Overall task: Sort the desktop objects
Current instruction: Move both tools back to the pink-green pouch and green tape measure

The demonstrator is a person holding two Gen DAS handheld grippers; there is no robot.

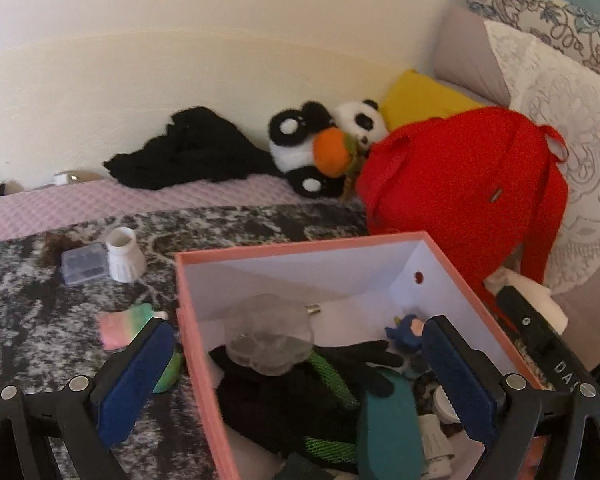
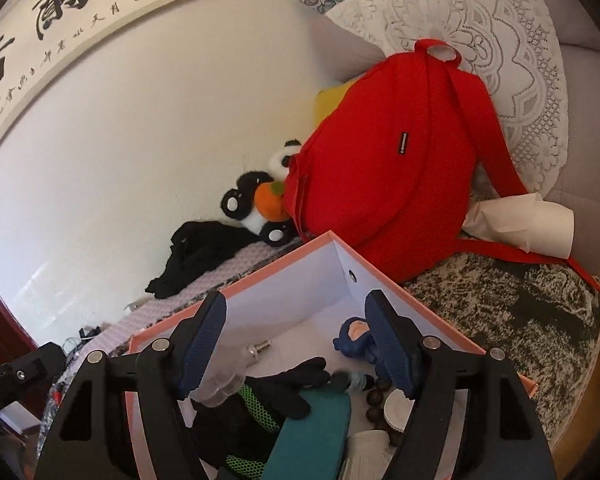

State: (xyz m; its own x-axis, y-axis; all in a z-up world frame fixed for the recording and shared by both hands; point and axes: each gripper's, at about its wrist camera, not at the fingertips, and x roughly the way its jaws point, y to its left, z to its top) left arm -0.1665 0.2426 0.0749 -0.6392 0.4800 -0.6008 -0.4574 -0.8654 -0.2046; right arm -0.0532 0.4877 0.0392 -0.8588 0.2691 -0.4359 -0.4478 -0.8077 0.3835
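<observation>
Both grippers, left [image 1: 296,354] and right [image 2: 296,344], agape, empty; pink box [image 1: 204,264] contents jumbled (near edge cropped).

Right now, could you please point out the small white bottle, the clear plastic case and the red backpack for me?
small white bottle [image 1: 124,258], left wrist view, on its ribbed body.
clear plastic case [image 1: 83,267], left wrist view, on its lid.
red backpack [image 2: 380,160], right wrist view, on its front panel.

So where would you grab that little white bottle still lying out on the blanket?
Probably around its narrow neck, coming down from above. The white bottle stands upright beside a small clear plastic case on its left, so the flared ribbed base is crowded on that side. The neck is slimmer and free all round, an easy fit for the open left hand-held gripper.
</observation>
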